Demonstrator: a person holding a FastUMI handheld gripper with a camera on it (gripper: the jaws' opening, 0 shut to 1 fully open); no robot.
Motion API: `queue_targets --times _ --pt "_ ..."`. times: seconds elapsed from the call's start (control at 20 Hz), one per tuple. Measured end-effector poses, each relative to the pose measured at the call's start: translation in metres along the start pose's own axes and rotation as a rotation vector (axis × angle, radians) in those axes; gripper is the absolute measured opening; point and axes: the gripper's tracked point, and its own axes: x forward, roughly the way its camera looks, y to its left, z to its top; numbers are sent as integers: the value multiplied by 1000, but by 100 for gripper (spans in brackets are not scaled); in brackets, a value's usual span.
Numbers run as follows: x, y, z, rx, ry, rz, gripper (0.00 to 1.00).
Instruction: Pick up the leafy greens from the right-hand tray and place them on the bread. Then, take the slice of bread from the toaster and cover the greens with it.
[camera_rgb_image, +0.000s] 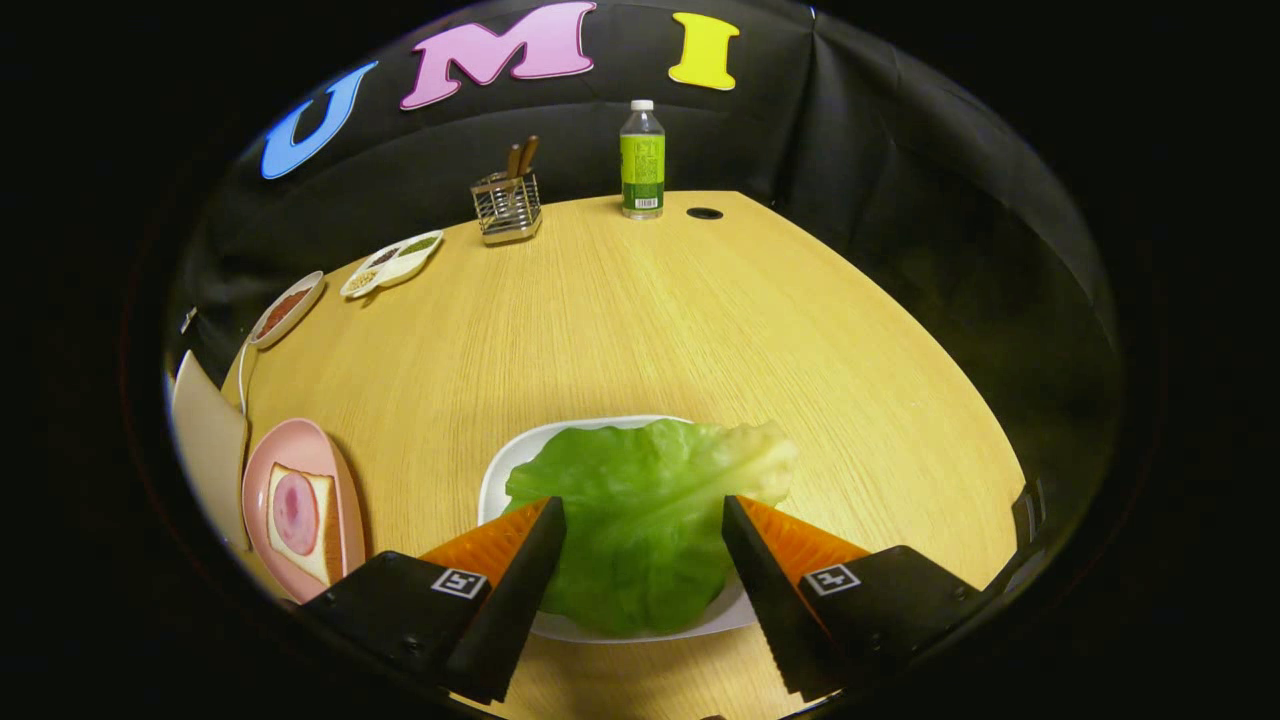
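Gripper (645, 515) fingers spread apart above the leafy greens (640, 520) on a white tray (497, 480), gripping nothing. Wide bare wooden table (650, 320) beyond; bread (300, 520) on pink plate (262, 480) left; bottle (642, 160) label unreadable.

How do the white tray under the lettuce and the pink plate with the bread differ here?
The white tray lies between the open gripper jaws, holding a lettuce leaf that overhangs it. The pink plate sits off to the left, holding bread topped with a pink slice. Both rest on the wooden table.
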Motion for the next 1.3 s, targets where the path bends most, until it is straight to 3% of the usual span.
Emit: queue_targets --times 0.3,0.35,0.65,0.75,0.8,0.9,1.3 --pt "2 4 -1 30 50 -16 90" --pt "3 5 -2 30 59 -21 85" --pt "-2 9 -4 2 66 -5 22" --pt "0 10 -4 2 72 13 19" --pt "-1 13 -4 1 85 37 8" --pt "-5 20 -6 -6 111 100 6" --pt "-41 32 24 -58 40 168 5"
